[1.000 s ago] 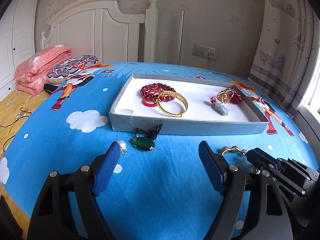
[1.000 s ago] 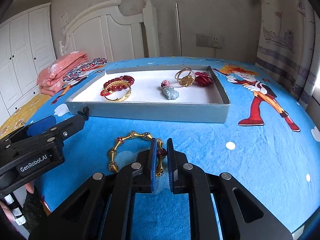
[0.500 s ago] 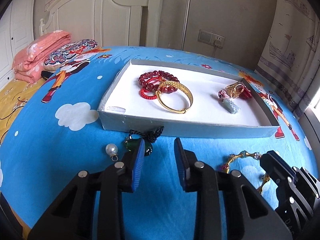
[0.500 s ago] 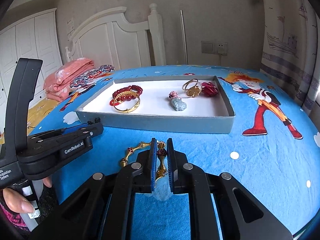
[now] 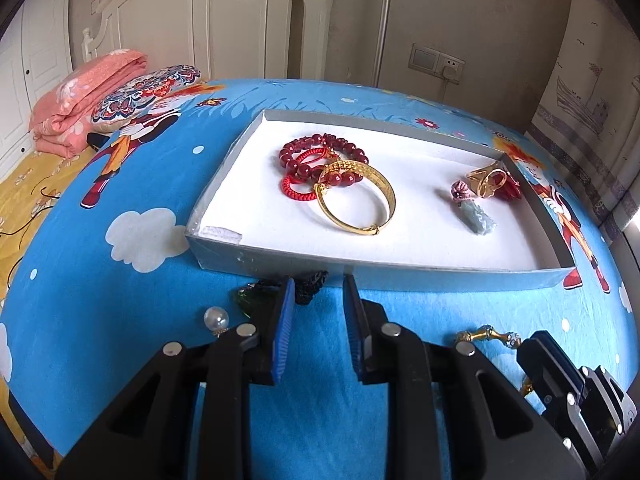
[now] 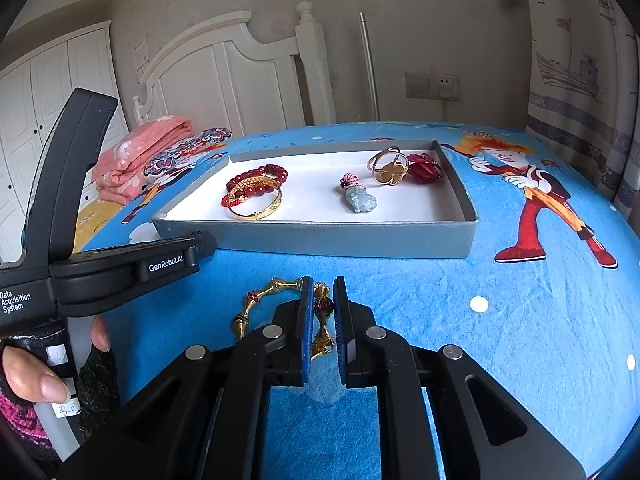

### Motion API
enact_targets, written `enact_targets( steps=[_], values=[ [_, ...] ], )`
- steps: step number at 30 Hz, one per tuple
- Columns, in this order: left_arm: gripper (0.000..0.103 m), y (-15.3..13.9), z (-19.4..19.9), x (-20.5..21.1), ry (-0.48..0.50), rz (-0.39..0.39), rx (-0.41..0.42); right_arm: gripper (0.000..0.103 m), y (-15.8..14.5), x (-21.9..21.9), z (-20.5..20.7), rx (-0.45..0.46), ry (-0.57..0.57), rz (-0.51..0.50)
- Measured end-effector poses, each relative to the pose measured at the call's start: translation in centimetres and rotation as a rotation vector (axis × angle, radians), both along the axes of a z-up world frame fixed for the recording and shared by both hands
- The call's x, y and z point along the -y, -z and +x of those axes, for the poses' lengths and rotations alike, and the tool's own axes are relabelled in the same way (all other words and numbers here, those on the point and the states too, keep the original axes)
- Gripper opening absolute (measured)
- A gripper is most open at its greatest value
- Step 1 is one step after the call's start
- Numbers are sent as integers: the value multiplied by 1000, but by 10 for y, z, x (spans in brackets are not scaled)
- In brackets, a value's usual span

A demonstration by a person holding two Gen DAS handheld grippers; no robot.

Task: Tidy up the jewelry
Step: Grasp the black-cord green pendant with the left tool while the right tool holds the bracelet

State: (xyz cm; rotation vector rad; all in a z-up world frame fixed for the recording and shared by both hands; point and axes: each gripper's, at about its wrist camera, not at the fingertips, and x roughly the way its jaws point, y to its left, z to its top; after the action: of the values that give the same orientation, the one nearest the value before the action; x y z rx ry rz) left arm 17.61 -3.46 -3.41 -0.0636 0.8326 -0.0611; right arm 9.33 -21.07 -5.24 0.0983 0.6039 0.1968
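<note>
Right claw (image 6: 321,312) clamped on gold bead bracelet (image 6: 256,304) near grey tray (image 6: 360,238); left claw (image 5: 318,320) parted beside black cord (image 5: 311,285).

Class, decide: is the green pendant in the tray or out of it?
Out. The green pendant lies on the blue sheet in front of the tray's near wall.

One tray (image 5: 400,276), two grippers (image 5: 318,304) (image 6: 321,312)
</note>
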Motion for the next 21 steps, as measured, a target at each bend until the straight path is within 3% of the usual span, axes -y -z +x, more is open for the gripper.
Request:
enact_targets(
  steps=[1,4,9,16,21],
  values=[
    [24,2,2,0,5,-5,-12,11,0,0,0,1,0,1],
    [7,2,1,-5,1,-9,-7,11,-2,-2,-2,8,-3,-1],
    [7,-9,-24,-8,17,9,109,11,-5,-5,-11,32,-15,-4],
    [7,-25,-79,-22,48,-32,278,11,-11,-9,-29,77,-13,-16],
    [7,-26,-109,-18,63,-8,332,11,-22,-12,-45,132,-12,-40]
  ],
)
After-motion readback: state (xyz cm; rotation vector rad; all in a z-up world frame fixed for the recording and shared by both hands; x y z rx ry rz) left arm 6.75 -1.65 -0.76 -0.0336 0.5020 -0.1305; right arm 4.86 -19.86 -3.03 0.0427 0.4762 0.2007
